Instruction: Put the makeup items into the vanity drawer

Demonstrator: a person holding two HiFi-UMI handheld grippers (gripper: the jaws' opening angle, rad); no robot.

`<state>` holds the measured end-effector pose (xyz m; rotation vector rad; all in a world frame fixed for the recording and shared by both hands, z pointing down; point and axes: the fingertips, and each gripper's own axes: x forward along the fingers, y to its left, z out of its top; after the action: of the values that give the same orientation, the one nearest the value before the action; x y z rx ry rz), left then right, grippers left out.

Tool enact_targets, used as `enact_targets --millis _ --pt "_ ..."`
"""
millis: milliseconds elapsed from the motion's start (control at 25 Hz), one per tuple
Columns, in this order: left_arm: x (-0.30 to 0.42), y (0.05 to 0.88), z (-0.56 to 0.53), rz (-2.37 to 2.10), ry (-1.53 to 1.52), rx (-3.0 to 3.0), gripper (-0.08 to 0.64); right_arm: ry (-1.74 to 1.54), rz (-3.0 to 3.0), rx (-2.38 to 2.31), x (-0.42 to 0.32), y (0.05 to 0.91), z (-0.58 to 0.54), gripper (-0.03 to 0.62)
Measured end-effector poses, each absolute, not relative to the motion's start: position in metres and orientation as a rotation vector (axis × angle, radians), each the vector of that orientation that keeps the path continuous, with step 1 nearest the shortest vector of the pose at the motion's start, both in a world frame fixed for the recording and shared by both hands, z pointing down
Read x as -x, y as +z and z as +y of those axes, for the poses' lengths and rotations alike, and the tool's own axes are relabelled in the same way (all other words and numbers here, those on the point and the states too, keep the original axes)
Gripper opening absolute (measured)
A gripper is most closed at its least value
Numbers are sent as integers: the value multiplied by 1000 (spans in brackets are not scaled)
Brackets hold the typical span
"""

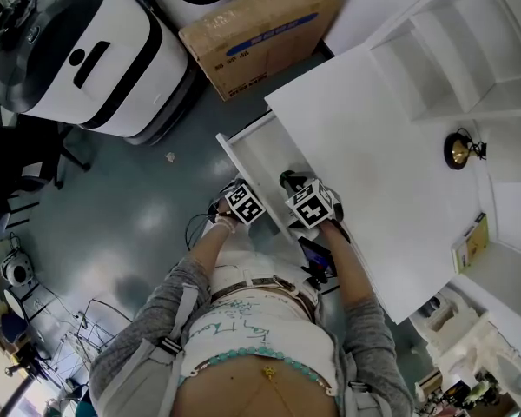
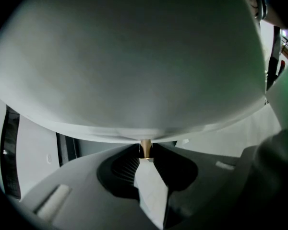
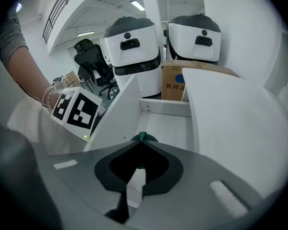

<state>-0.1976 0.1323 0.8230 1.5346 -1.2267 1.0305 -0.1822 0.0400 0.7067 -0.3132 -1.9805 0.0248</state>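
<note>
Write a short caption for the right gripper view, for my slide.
Right gripper holds a small dark green item above the open white drawer.

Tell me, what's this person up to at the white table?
A person stands at a white vanity table with a gripper in each hand. The left gripper has its jaws shut on the gold knob of the pulled-out drawer. The right gripper pinches a small dark green item just over the drawer, seemingly about to set it inside.
</note>
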Motion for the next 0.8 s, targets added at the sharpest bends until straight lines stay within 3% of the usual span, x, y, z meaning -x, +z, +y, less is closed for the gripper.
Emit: enact_targets --millis 800 --pt "196 824 133 -1214 1015 -1536 95 13 -1888 350 184 756 52 23"
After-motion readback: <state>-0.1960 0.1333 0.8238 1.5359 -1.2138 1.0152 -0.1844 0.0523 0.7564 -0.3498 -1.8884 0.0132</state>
